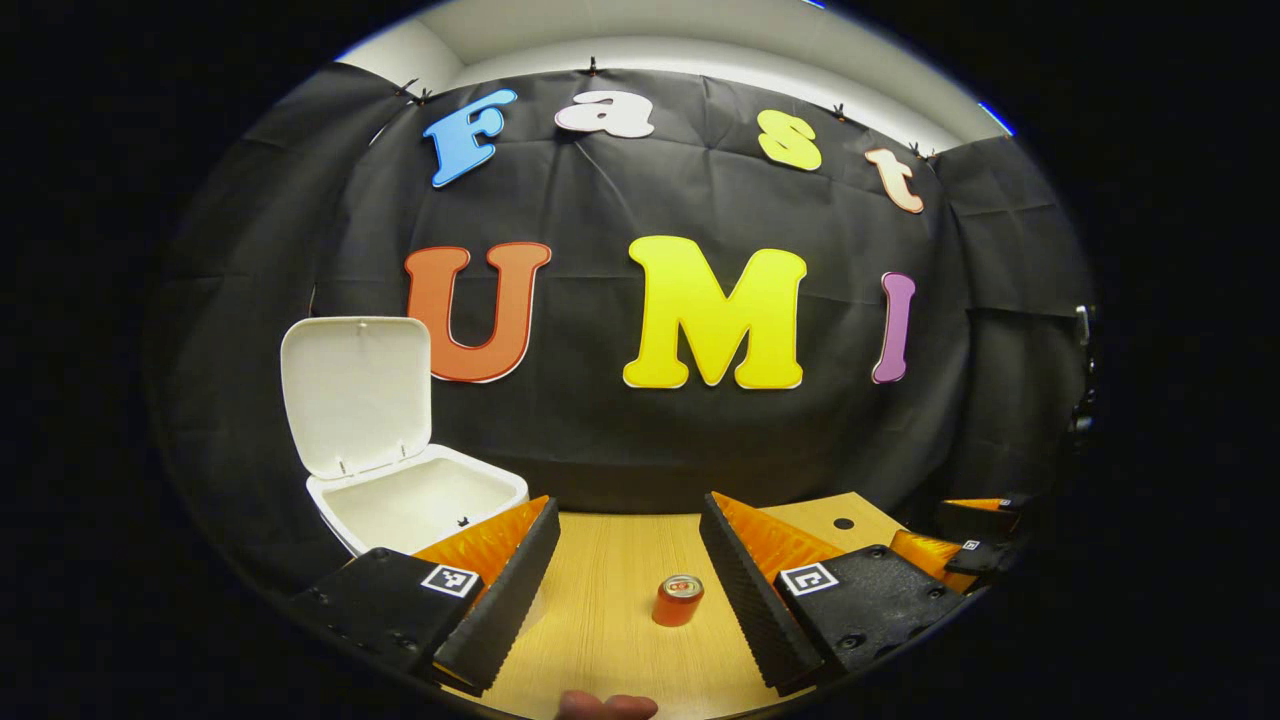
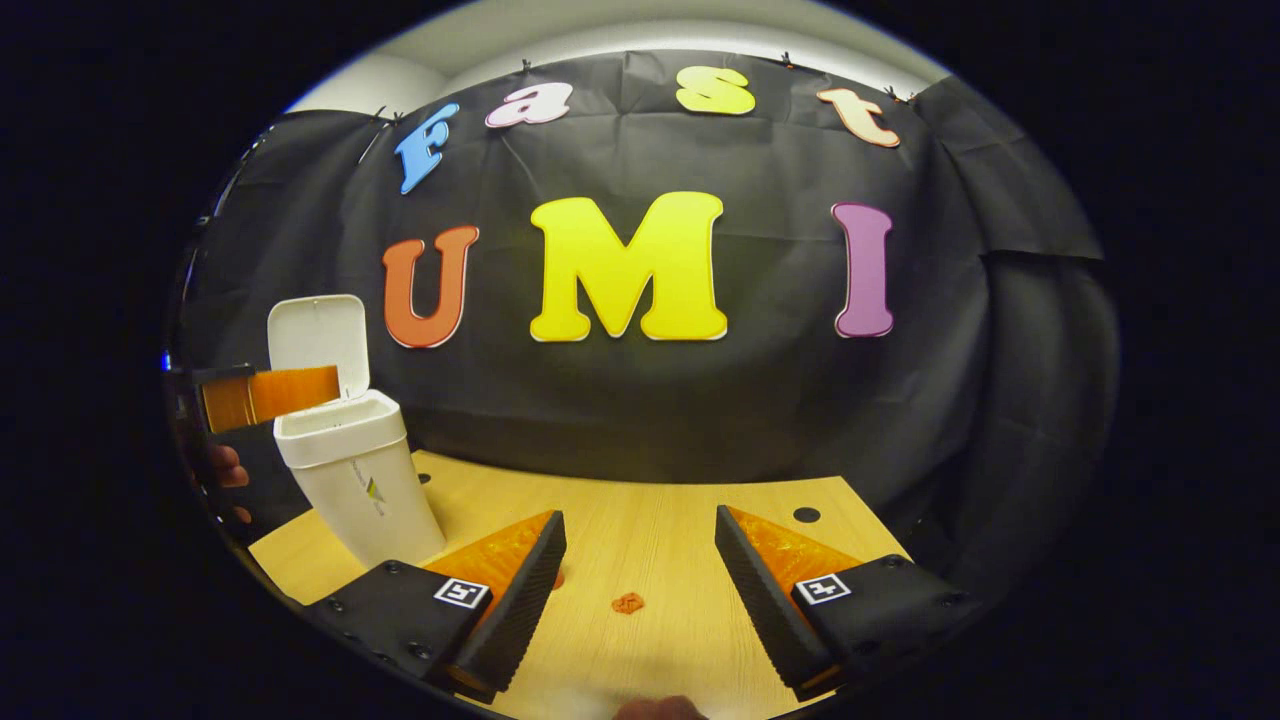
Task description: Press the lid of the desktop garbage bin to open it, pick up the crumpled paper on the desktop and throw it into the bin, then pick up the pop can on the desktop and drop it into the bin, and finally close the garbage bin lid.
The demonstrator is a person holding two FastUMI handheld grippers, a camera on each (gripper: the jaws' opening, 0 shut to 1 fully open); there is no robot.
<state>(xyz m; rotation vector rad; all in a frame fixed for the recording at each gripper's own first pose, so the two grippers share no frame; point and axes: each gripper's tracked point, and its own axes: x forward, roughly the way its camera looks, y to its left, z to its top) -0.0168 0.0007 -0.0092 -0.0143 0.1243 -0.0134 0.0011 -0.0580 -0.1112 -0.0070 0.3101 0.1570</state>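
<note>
1. Both tongs are spread with nothing between their fingers: the left gripper (image 1: 625, 560) hangs over the desk with the can just ahead of its gap, and the right gripper (image 2: 640, 560) hangs over bare wood. Each finger mount carries a small square black-and-white marker, not readable as text.
2. Black cloth wall (image 1: 640, 440) closes the back of the booth.
3. Desk (image 1: 610, 600) is light wood grain; a dark round hole (image 2: 806, 515) sits near its far right corner.
4. Bin (image 1: 420, 500) is white and stands at the far left of the desk, lid (image 1: 355, 395) raised upright at the back. The left gripper view looks down into its pale inside; whether paper lies there I cannot tell. The right gripper view shows its tapered front wall with a small logo (image 2: 372, 492), too small to read.
5. Other tongs appear in each view: the right one at the far right edge of the left gripper view, the left one as a flat finger beside the bin's rim in the right gripper view, with fingers of a hand (image 2: 228, 466) below it.
6. Can (image 1: 678, 600) is orange-red and stands upright on the desk, apart from the bin; its print is unreadable.
7. Small orange speck (image 2: 627, 603) lies on the wood between the right fingers.
</note>
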